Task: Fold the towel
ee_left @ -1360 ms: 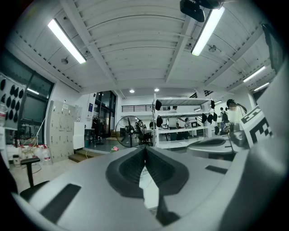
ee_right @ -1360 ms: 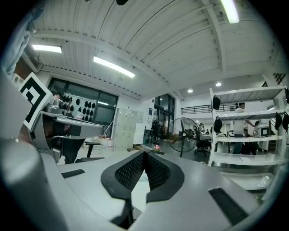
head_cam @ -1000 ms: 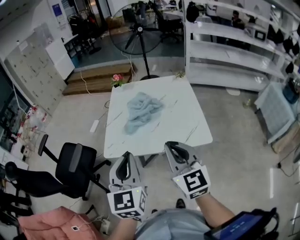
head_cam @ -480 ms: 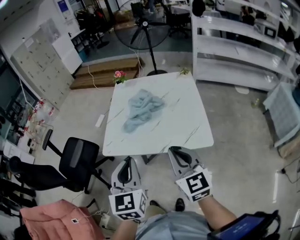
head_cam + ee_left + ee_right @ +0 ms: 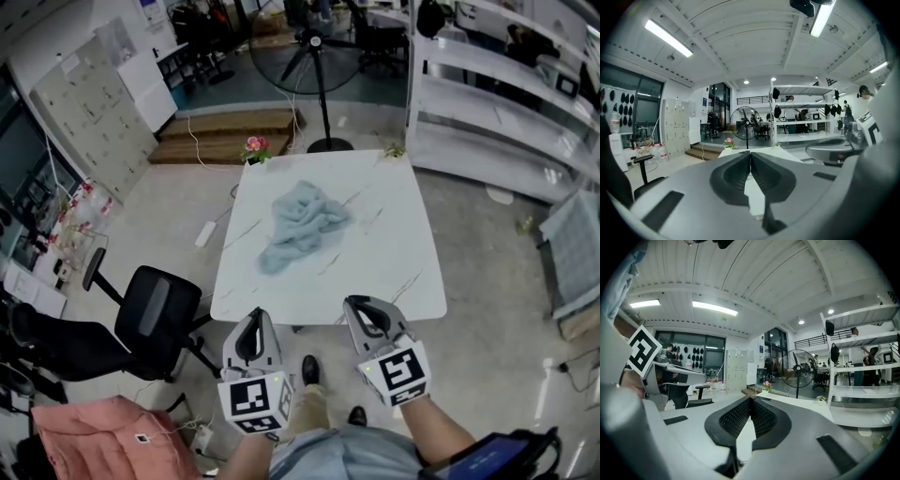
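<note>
Only the head view shows the crumpled towel (image 5: 305, 225) mid-frame on the table (image 5: 394, 272). Low in frame, left gripper (image 5: 255, 319) and right gripper (image 5: 358, 306) point toward it, jaws together, empty.

Pale blue towel (image 5: 305, 225); white grey-veined table (image 5: 394, 272); black chair (image 5: 150, 319); pink cloth (image 5: 103, 441).

Open workshop room with a pale speckled floor (image 5: 487, 356). A white marble-veined table (image 5: 394, 262) stands mid-floor, with a black office chair (image 5: 150, 319) off its near-left corner and pink flowers (image 5: 253, 146) at its far-left corner. Beyond the table are a pedestal fan (image 5: 314, 42), a low wooden step (image 5: 234, 136) and white shelving (image 5: 487, 112) to the right; pale lockers (image 5: 94, 112) line the left wall. The ceiling is white and ribbed, lit by strip lights (image 5: 668, 38).
</note>
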A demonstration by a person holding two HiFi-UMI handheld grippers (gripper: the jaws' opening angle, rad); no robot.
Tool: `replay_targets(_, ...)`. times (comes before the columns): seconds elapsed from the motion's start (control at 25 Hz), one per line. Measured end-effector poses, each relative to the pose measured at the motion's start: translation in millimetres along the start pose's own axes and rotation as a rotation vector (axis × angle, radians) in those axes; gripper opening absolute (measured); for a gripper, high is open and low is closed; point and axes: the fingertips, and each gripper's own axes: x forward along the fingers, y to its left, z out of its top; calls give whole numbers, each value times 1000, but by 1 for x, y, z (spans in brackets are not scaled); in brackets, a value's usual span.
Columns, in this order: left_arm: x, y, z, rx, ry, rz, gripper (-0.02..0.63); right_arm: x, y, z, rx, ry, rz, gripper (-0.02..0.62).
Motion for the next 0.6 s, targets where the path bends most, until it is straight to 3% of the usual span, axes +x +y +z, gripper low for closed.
replay_targets(0.24,71,47,-22,-38,56,-12,9,74,-9,-12,0,32,3,15)
replay_targets(0.48,148,73,-78,-91,170,-84,20,147,-17,-39,0,107,-6,15)
replay_targets(0.6,181,86,-112,-134,244,-105,112,175,-21,-60,11,155,-13,15)
